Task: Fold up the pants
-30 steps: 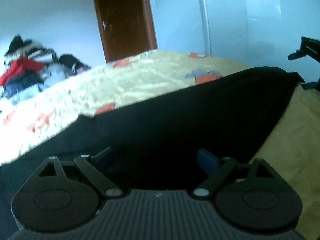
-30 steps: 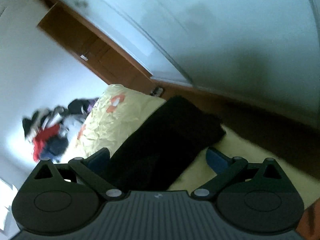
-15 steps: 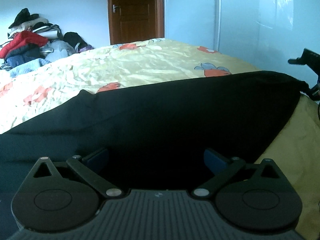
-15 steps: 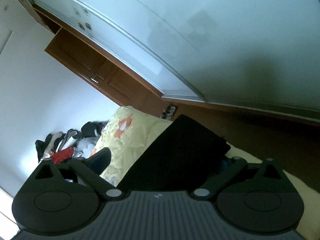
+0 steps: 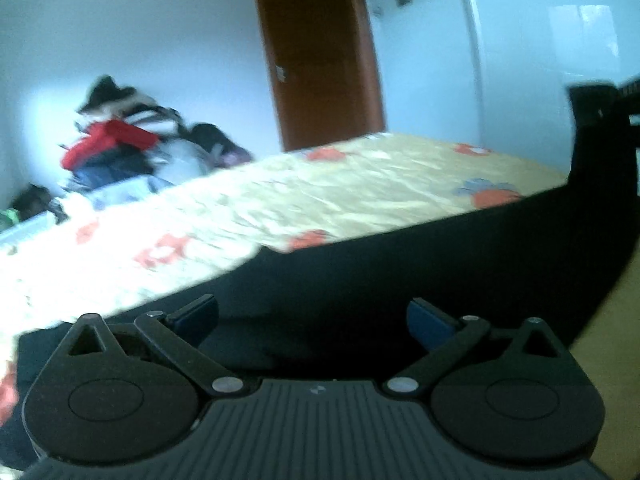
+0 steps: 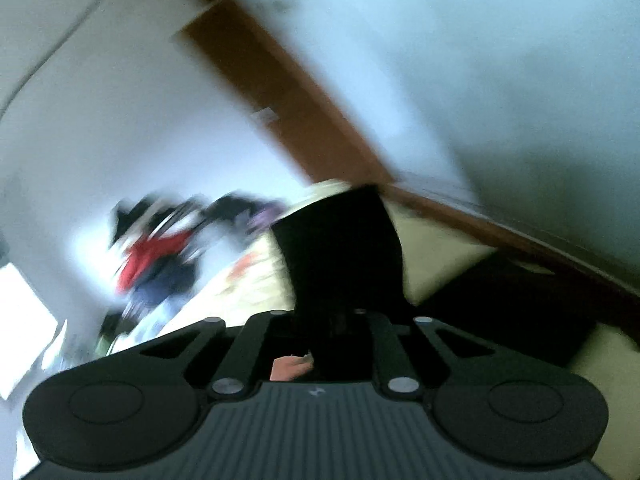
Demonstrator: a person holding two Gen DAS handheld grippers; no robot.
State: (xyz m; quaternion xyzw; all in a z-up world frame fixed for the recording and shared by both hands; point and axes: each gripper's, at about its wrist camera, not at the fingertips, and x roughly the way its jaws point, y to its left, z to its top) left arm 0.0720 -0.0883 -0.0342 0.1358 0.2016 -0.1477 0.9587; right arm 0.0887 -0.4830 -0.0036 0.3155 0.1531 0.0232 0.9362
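The black pants lie spread across the near part of the bed, which is covered with a yellow sheet printed with red and orange shapes. In the left wrist view the left tool has its two blue-padded fingers set wide apart over the dark cloth; no fabric is pinched between them, and whether the pads touch the cloth beneath cannot be determined. At the right edge of that view one end of the pants rises off the bed toward the right tool, which appears there as a dark, blurred shape against the white wardrobe. In the right wrist view, which is tilted and motion-blurred, the right tool has just been closing and its jaws now stand together, clamped on a fold of the pants; the fabric stands up as a narrow dark strip directly ahead of the linkage arms, while more of the garment lies lower right on the sheet. A small patch of a hand shows in the gap of the tool body below the gripped cloth. Beyond the bed, a pile of clothes with a red item on top sits against the white wall, and a brown wooden door stands at the far side of the room.
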